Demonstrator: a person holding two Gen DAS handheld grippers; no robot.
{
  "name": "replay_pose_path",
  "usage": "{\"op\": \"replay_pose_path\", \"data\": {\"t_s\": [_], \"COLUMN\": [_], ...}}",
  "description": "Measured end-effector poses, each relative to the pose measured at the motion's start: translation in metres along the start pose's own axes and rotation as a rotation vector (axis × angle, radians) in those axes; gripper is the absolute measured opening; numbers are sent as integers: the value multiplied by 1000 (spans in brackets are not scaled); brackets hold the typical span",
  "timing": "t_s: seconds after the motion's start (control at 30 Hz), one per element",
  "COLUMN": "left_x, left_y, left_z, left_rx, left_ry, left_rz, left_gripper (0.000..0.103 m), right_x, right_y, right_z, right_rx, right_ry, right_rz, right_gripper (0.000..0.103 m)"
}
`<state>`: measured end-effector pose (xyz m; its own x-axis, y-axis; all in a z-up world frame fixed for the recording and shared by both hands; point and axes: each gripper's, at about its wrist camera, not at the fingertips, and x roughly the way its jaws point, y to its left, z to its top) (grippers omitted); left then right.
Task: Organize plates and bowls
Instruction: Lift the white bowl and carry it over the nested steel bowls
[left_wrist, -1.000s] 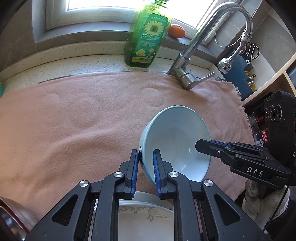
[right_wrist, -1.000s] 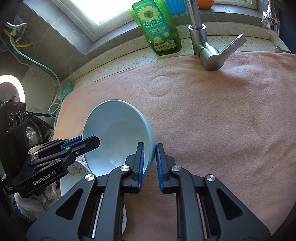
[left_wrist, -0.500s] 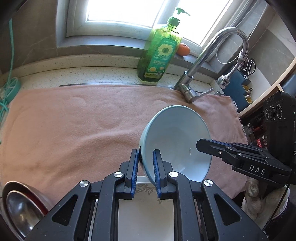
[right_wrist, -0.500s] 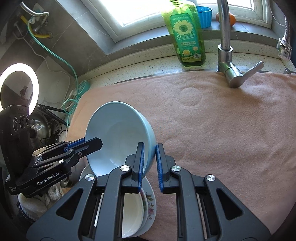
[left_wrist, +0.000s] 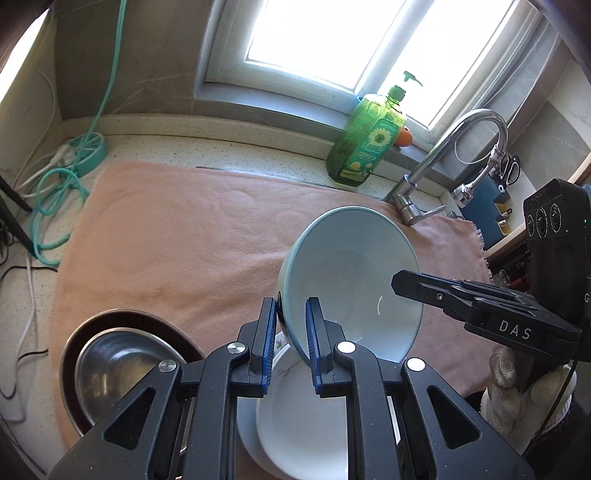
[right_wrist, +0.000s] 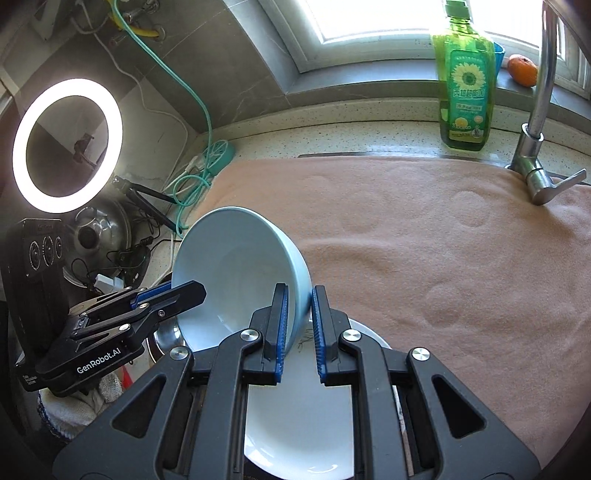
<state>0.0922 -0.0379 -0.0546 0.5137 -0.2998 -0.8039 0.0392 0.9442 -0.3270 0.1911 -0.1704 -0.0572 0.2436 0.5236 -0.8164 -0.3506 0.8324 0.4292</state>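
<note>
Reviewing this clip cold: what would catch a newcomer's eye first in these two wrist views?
First, the pale blue ceramic bowl, tilted and lifted above the peach-pink towel, with the left gripper and right gripper each shut on opposite sides of its rim. Below it sit a white floral-edged plate stack and, to the left, nested steel bowls. At the back, a green sunflower-label soap bottle stands by the sunlit window, and a glowing ring light hangs at far left.

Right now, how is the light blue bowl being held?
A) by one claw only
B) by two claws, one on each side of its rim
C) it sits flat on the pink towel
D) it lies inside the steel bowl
B: the left claw and the right claw each pinch the rim of the light blue bowl on opposite sides, tilted above the white dishes.
</note>
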Motion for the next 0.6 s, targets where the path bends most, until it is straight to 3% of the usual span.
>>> {"op": "replay_pose_path", "data": {"t_s": [0.6], "left_x": [-52], "left_y": [89], "left_z": [-33], "left_rx": [-138], "left_ry": [-12], "left_rz": [81], "left_gripper": [14], "right_x": [68], "right_y": [92], "right_z": [-14], "right_rx": [-100], "right_ry": [134], "right_rz": [72], "right_gripper": [13]}}
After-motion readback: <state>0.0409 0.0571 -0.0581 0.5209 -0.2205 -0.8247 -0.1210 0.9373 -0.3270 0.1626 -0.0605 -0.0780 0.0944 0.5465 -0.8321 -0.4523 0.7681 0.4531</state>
